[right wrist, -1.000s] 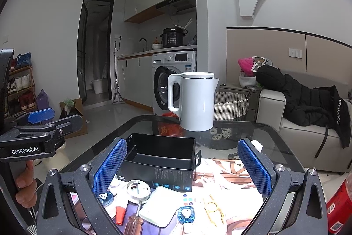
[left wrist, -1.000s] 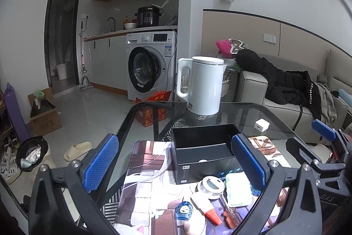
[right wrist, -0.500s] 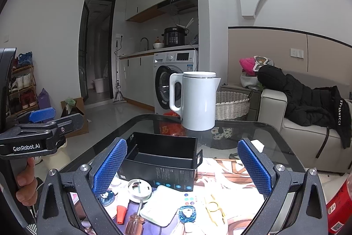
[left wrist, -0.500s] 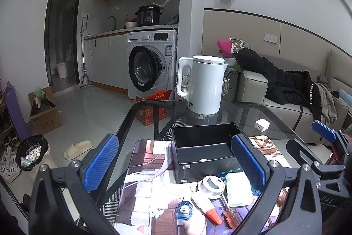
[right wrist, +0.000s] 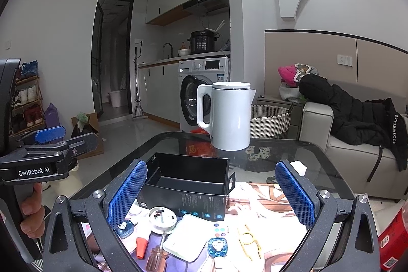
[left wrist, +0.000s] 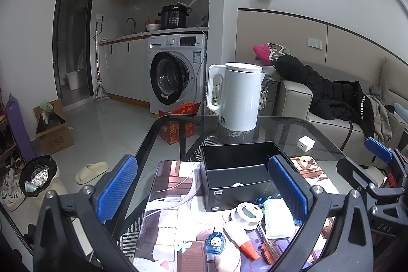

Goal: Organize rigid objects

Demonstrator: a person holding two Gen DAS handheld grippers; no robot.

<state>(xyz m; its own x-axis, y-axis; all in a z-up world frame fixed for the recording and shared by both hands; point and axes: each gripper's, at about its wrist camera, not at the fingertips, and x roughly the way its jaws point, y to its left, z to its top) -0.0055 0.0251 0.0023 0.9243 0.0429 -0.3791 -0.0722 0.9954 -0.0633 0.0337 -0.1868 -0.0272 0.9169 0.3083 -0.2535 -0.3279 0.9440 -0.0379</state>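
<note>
Both claws hung spread and empty above the clutter: the left claw (left wrist: 204,189) and the right claw (right wrist: 210,193). Nearest lay the small things, seemingly awaiting sorting: a white round dial-faced gadget (right wrist: 162,218), an orange-tipped white tube (left wrist: 241,241) and a white rectangular pad (right wrist: 187,238). Just behind them stood the open black cardboard box (right wrist: 188,181), probably their destination, on the glass-topped bench (right wrist: 306,152). Farthest stood a white electric kettle (right wrist: 228,115).

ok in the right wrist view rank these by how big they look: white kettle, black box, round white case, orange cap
1. black box, which looks slightly bigger than the kettle, though it sits nearer the camera, so this is unsure
2. white kettle
3. round white case
4. orange cap
</note>
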